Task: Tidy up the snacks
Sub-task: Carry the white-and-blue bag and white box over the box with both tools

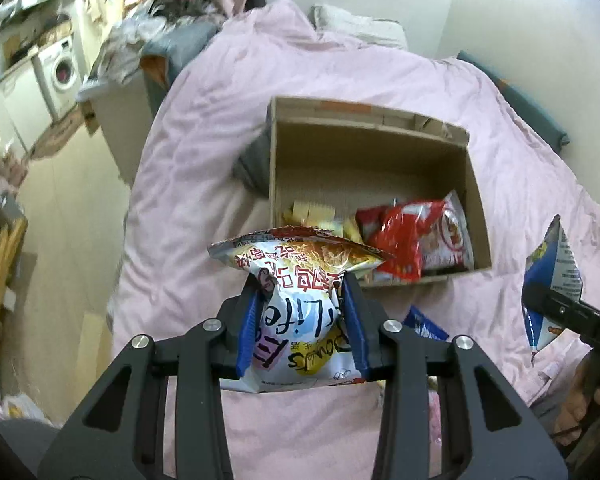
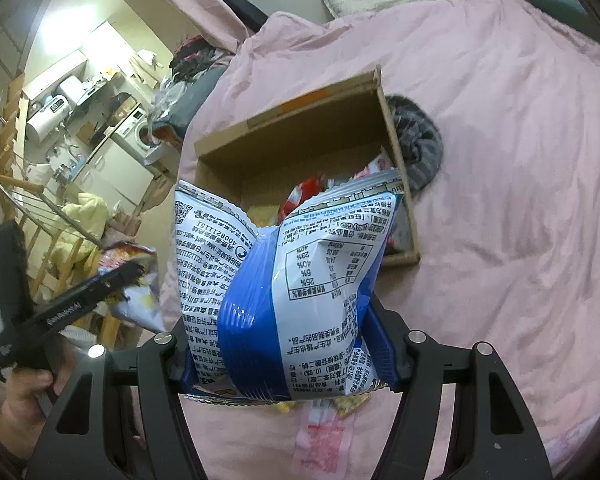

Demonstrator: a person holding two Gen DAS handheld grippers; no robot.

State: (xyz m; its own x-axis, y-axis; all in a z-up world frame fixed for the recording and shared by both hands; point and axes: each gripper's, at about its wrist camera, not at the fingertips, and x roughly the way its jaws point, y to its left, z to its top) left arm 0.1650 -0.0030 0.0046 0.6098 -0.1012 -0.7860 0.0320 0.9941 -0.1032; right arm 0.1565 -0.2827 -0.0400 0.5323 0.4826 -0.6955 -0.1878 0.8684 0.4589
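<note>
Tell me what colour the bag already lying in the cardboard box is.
Red, with some white: the snack bag in the cardboard box shows best in the left wrist view.

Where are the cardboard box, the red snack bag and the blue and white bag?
cardboard box (image 1: 374, 148): left wrist view, inner back wall.
red snack bag (image 1: 400, 236): left wrist view, crinkled front.
blue and white bag (image 2: 324, 264): right wrist view, printed back panel.

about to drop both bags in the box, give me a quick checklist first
1. Left gripper jaws clamped on the white bag: ok.
2. Right gripper jaws clamped on the blue bag: ok.
3. Box open on top: ok.
4. Free room in the box beyond the red bag: ok.
5. Both bags already above the box: not ok, they hang short of its near edge.
6. Cat clear of the box: not ok, it lies against one side.
</note>
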